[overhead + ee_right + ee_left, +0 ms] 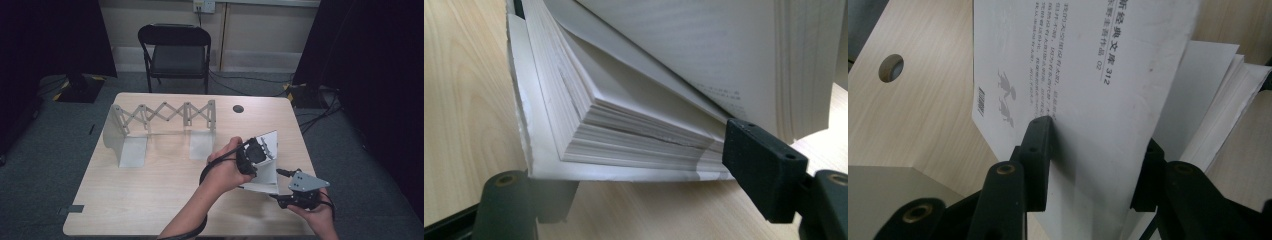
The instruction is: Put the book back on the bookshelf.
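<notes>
The book [264, 165] lies half open near the table's [150, 200] right edge, towards the front corner. The left gripper [1093, 150] is clamped on its raised cover, hand reaching across from the front. The right gripper [649, 180] lies low at the lower page block, one jaw under and one over; whether it presses, I cannot tell.

A pale wooden table [150, 200] with rounded corners carries two things. A grey metal folding rack [162, 117] stands along the far edge toward the left. A white book [264, 172] lies half open near the right edge. A round hole [238, 108] sits near the far edge
</notes>
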Tool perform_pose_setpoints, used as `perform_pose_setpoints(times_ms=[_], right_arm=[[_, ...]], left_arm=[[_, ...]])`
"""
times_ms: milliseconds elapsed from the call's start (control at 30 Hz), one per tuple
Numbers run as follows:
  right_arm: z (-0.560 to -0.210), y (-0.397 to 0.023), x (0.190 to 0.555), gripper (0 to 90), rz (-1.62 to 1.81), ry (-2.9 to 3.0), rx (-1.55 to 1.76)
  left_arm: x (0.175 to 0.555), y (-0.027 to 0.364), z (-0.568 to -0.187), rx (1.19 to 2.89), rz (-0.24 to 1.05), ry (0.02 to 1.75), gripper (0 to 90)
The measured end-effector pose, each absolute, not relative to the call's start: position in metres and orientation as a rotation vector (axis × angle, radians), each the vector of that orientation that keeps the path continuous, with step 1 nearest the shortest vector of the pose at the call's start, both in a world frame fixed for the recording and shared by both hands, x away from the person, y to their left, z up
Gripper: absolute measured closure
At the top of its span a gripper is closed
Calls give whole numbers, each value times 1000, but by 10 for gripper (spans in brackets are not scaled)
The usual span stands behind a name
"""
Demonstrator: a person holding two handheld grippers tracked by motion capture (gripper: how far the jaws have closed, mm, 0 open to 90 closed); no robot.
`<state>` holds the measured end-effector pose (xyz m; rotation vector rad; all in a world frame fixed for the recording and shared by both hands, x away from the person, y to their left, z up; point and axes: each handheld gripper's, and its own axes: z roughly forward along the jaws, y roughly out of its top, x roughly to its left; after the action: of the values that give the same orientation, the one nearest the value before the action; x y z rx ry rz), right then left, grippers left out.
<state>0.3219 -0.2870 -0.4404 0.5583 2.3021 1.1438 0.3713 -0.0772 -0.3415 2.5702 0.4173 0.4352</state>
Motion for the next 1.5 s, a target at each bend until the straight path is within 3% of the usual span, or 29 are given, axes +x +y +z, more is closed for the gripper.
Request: perform_pose_setpoints(times_ms=[767,933,1000,1167,1367,1500], right_arm=[[-424,-290,319,280,1133,2308,502],[-413,-287,319,346,1116,2347,425],[-405,-285,319,429,1104,2380,384],[-385,-283,322,538,1038,2414,338],[-376,-284,329,595,1000,2446,337],[-375,-288,332,598,1015,2458,348]], left_arm=[[370,-85,-330,2609,418,411,616],[370,-86,-324,2628,416,397,626],[371,-86,-319,2629,399,398,626],[373,-87,-314,2588,411,341,622],[376,-87,-314,2524,397,295,579],[380,-85,-313,2491,409,326,464]])
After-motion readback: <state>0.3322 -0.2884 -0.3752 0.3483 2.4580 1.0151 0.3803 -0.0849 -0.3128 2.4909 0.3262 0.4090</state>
